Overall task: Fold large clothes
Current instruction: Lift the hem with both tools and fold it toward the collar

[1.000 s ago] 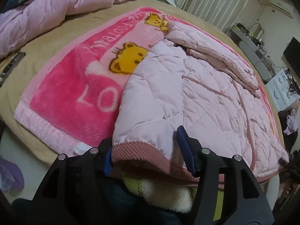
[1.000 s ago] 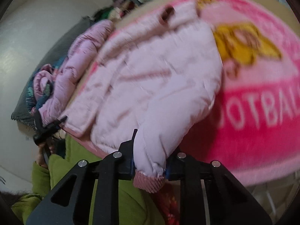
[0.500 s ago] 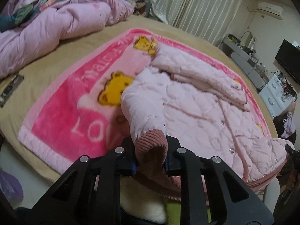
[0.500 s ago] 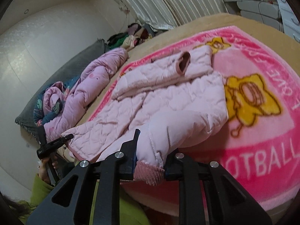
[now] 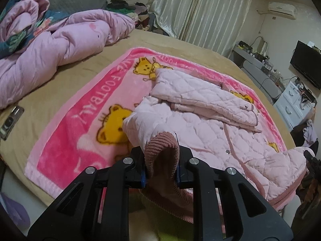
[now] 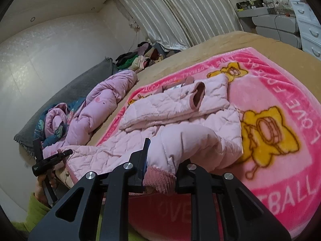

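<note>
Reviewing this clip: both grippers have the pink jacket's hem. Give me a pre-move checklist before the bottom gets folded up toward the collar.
1. Left gripper shut on the ribbed hem of the pink jacket: ok.
2. Right gripper shut on the other hem corner: ok.
3. Sleeves already folded across the chest: ok.
4. Landing area on the pink blanket free of clutter: ok.
5. Hem edge taut and level between the grippers: cannot tell.

The left hand-held gripper (image 5: 161,166) hides the jacket's (image 5: 210,128) near hem behind its black frame. The blanket's (image 6: 280,140) lettering runs off the right edge. Small items on the far desk (image 6: 260,10) are too tiny to identify.
</note>
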`<state>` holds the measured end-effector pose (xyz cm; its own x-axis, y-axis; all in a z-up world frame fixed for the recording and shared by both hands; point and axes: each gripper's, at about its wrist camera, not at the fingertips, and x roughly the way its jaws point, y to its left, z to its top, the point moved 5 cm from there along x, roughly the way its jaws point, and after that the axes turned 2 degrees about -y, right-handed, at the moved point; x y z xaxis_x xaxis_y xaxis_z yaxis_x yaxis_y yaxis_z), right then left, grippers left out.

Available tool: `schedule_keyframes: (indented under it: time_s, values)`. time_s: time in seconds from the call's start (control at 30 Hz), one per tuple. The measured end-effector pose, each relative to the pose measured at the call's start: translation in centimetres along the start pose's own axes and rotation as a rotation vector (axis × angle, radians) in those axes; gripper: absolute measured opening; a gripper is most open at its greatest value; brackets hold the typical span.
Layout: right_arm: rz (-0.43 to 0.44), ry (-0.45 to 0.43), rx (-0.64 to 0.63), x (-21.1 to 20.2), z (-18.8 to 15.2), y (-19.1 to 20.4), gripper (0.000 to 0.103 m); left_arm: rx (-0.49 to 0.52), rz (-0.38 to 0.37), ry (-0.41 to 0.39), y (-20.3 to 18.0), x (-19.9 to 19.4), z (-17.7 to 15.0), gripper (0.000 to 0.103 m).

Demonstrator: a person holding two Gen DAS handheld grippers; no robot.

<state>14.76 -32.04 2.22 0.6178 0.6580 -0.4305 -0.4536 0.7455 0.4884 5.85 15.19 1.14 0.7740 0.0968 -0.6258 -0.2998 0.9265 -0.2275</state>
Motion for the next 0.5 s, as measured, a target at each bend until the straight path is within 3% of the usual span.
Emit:
schedule_keyframes:
  time_s: [0.5]
  values:
    - [-0.015,-0.068,-0.008,2.4,3.8,-0.6,0.017,0.049,0.019,-0.023,-1.6,1.8,3.8,0.012]
